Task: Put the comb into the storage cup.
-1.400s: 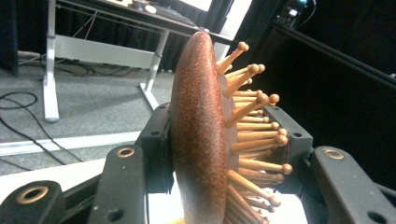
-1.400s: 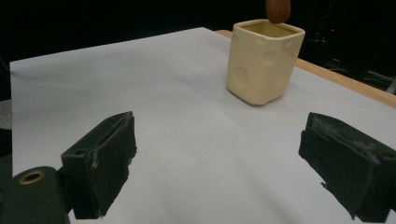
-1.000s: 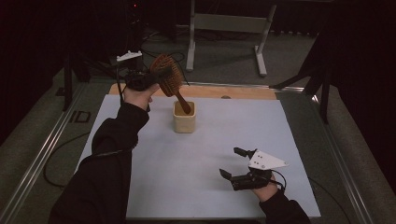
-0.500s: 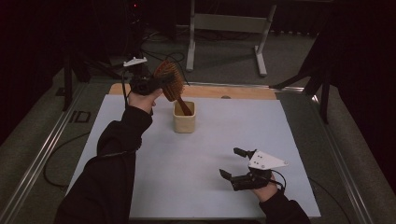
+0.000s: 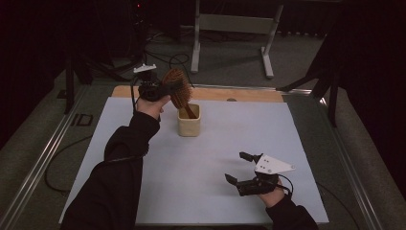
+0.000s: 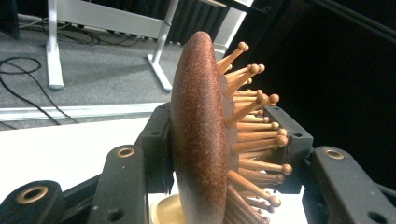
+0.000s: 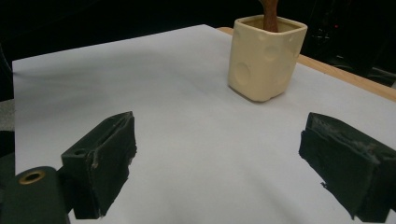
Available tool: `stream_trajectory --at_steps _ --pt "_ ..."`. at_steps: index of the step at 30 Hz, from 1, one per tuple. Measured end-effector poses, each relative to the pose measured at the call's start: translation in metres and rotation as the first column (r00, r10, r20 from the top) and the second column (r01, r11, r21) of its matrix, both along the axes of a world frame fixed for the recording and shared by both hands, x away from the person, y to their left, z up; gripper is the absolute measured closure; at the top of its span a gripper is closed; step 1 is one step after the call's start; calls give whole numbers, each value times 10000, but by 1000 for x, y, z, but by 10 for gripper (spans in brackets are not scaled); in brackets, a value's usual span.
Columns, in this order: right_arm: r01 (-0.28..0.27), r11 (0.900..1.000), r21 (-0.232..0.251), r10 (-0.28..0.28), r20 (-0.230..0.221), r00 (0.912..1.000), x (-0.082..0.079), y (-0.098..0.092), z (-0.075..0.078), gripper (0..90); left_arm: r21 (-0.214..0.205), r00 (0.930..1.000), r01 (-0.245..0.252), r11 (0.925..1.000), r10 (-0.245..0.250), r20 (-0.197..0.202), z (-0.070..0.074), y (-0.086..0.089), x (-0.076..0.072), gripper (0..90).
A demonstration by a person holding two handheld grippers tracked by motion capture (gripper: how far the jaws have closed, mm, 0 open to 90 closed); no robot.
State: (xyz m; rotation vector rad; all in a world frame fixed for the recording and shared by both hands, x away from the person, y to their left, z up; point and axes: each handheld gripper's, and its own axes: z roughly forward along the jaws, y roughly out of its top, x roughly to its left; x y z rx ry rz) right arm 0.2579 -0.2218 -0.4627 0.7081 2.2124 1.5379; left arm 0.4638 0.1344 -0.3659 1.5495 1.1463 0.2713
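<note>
High view, hairbrush (image 5: 177,88) over cup (image 5: 189,127), table edge (image 5: 201,92) near

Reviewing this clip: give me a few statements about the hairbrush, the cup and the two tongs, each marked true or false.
1. The left tongs are shut on the head of the wooden hairbrush. True.
2. The brush's handle reaches down into the cream cup. True.
3. The right tongs hold the cup. False: their jaws stand open with nothing between them, low over the white table sheet, well apart from the cup.
4. The cup lies tipped on its side. False: it stands upright on the sheet.
5. The brush's bristles are wooden pins with rounded tips. True.
</note>
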Motion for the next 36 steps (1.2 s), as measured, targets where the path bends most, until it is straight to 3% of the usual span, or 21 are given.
stream_trajectory --at_steps 8,27,36 --pt "-13 10000 -10 13 -16 10000 0 0 0 103 160 9998 107 9998 -104 -176 -8 -3 3 514" --pt "40 10000 25 -40 -21 10000 0 -1 0 103 -80 9978 259 9996 -263 -606 -24 -4 8 511" --pt "32 10000 40 -32 -71 10000 1 -1 0 102 -149 9978 227 9996 -236 -618 -29 -1 11 508"
